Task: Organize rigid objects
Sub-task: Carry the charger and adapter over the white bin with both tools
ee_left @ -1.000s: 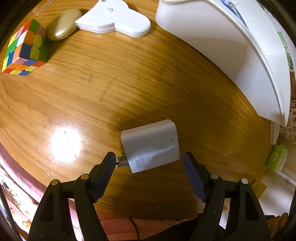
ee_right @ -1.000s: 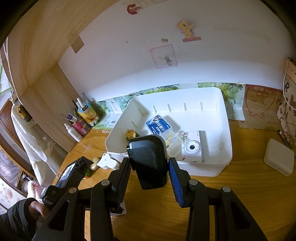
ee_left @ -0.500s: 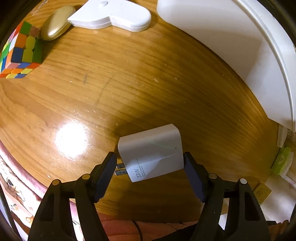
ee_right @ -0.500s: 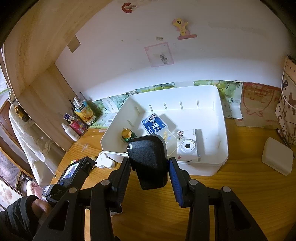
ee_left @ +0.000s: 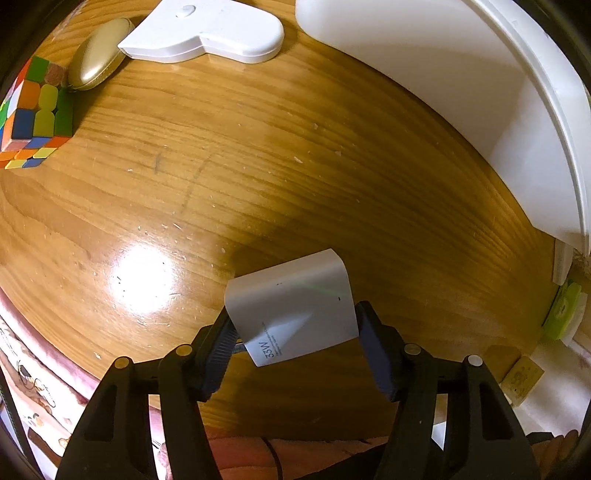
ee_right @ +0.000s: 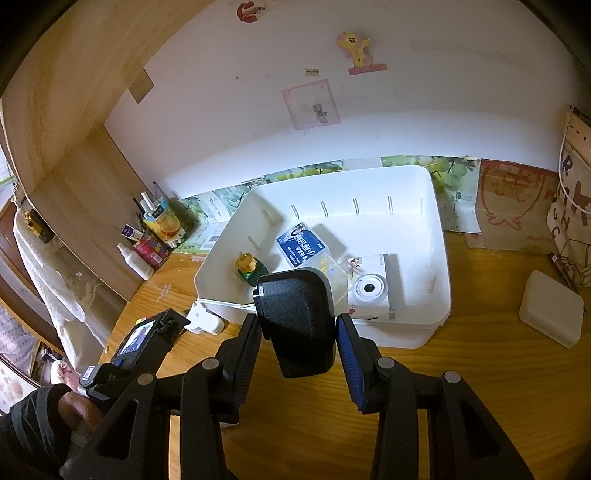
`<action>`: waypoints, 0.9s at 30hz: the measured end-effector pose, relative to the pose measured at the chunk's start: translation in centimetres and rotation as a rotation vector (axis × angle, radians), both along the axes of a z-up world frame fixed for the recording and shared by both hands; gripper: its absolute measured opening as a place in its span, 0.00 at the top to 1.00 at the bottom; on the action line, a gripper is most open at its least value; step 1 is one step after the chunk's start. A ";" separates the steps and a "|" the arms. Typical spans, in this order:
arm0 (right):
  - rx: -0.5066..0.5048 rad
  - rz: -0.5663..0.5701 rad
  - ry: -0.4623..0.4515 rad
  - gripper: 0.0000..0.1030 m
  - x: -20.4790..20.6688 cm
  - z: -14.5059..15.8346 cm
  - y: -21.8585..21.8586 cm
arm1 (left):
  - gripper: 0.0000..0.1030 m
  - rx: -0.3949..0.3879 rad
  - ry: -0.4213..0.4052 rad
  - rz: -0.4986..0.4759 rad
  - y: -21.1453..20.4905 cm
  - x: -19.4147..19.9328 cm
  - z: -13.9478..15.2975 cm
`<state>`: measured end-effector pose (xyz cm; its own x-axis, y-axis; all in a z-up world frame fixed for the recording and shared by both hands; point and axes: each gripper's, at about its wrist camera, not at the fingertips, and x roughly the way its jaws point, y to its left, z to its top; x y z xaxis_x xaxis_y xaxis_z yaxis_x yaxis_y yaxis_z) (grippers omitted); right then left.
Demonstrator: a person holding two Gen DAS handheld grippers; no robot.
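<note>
Closed in on the charger (ee_left: 295,306) over the last second: left tongs (ee_left: 295,350) went from standing wide on either side of it to pinching its flanks, prongs pointing at the left pad. Charger now looks tilted and possibly just lifted off the worktop (ee_left: 258,166), though contact underneath cannot be made out. Means the pick is made or nearly so; carrying it to the bin (ee_left: 461,92) looks like the next step.

Right tongs (ee_right: 299,332) clamped on a black block (ee_right: 295,325), held above the worktop just short of the bin's near rim, hardly shifted against a second ago. Likely waiting to drop it in.

Seen only from the left wrist: cube (ee_left: 33,118), gold oval case (ee_left: 98,68) and flat white piece (ee_left: 207,29) at the far left, near but outside the bin, presumably yet to be sorted.

Seen only from the right wrist: the bin's inside, already holding a white camera (ee_right: 371,288), blue packet (ee_right: 303,245) and small green bottle (ee_right: 251,267); also a white box (ee_right: 550,308) out on the worktop to the right, and the left tool with a gloved hand (ee_right: 48,421) on it.
</note>
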<state>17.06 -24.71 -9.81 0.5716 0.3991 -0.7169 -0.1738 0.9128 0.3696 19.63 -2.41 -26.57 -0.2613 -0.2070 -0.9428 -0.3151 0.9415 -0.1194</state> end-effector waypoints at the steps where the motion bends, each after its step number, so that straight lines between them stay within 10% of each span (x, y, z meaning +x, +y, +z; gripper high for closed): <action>1: -0.001 0.000 0.000 0.59 0.0 0.0 0.0 | 0.36 0.000 0.000 -0.004 0.1 0.0 0.1; 15: -0.015 0.004 -0.052 0.59 0.5 0.2 0.9 | 0.36 0.024 -0.145 -0.116 -0.9 1.3 6.6; 27: -0.029 -0.040 -0.090 0.59 1.4 -0.5 0.8 | 0.36 0.043 -0.518 -0.136 -1.0 3.6 14.9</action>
<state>18.50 -23.91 -10.35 0.6491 0.3548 -0.6729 -0.1683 0.9296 0.3278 23.22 -3.46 -11.66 0.2189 -0.1618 -0.9622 -0.0997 0.9773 -0.1870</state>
